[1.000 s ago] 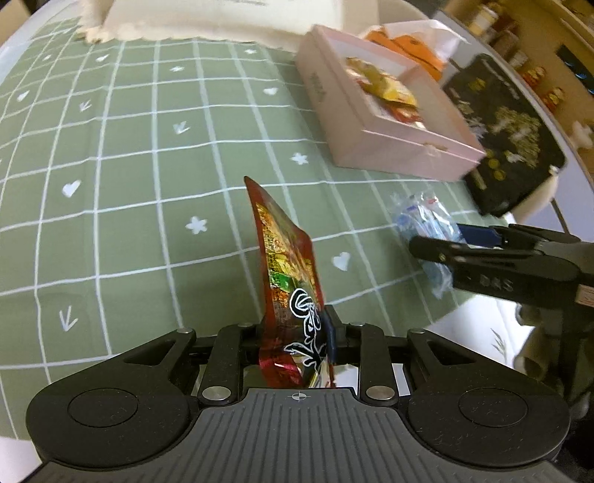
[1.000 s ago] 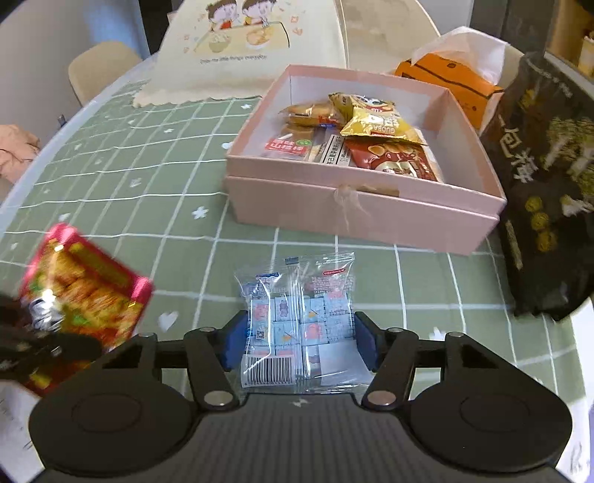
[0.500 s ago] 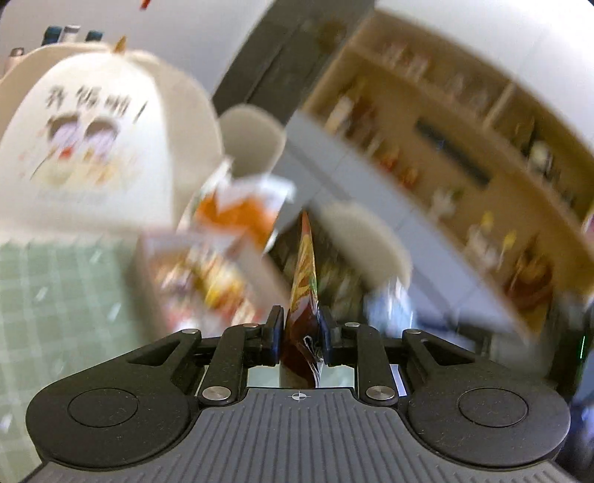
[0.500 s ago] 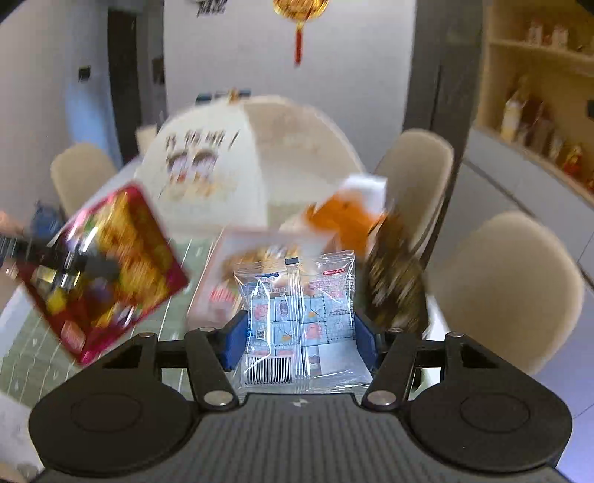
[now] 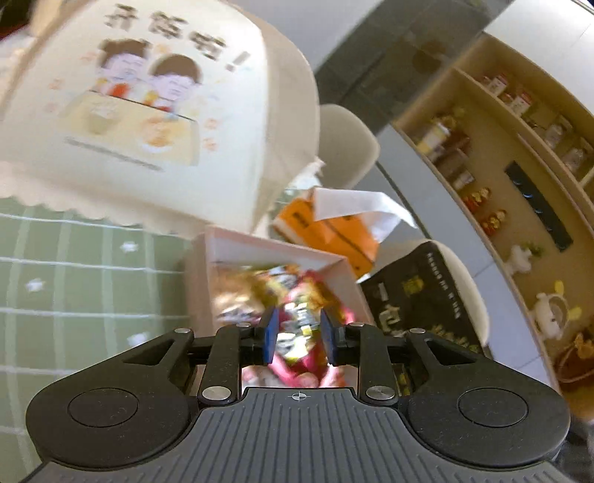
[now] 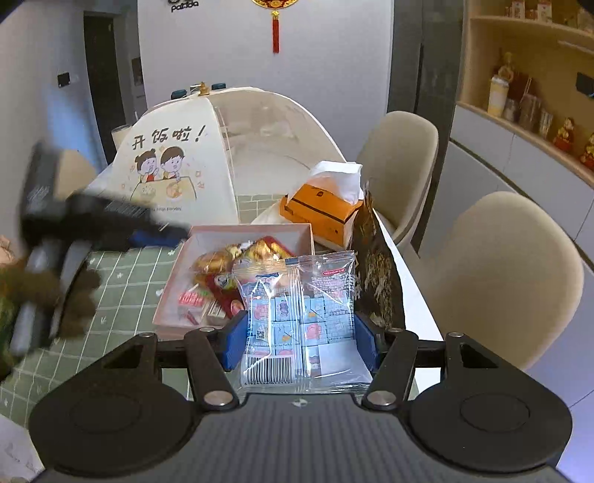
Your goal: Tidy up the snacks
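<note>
Left wrist view: the red snack packet (image 5: 297, 345), pinched a second ago, is now released into the pink box (image 5: 282, 252) by the opening left tool (image 5: 297, 330), while the clear packet (image 6: 300, 315) is kept clamped in the right tool (image 6: 300, 342) above the desk (image 6: 122, 282), next for boxing.

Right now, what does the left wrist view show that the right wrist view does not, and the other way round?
Only the left wrist view: the gap between the jaws of the left gripper, which are opening, with nothing pressed between them and a blurred red packet beyond. Only the right wrist view: the right gripper shut on a clear packet, and a red wall ornament. Both: the pink box, orange tissue box, black bag and food cover.
</note>
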`<state>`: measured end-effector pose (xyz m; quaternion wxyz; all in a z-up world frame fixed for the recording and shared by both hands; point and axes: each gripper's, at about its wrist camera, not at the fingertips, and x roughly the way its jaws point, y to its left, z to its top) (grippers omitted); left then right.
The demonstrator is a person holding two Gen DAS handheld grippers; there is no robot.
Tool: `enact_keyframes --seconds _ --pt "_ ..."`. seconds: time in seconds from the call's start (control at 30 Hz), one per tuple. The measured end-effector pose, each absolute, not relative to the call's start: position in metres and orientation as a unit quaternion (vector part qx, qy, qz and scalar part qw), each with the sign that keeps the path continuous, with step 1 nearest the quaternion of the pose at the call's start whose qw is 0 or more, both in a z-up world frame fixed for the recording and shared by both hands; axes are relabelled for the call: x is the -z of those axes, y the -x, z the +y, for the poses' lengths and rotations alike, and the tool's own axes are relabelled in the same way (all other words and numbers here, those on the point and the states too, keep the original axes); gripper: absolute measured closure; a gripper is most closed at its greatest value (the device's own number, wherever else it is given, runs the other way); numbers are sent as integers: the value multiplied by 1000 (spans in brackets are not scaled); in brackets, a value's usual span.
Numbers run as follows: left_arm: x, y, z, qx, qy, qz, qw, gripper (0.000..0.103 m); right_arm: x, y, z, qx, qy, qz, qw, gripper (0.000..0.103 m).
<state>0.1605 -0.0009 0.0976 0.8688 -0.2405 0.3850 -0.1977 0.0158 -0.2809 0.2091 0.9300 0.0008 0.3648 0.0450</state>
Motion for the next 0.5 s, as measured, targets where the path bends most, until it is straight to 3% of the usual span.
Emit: enact_keyframes --seconds 0.2,0.27,0.33,0.5 --pt "-103 -111 10 145 159 375 902 75 -206 -98 -254 -82 -29 351 932 43" --pt "-104 -101 6 137 128 376 907 75 -197 -126 -242 -96 -33 335 937 31" --pt "-100 -86 3 129 93 376 913 75 -180 -147 -228 -73 -12 351 933 29" --pt "-79 -51 0 143 41 384 911 75 -154 -106 -220 -47 -34 380 923 29"
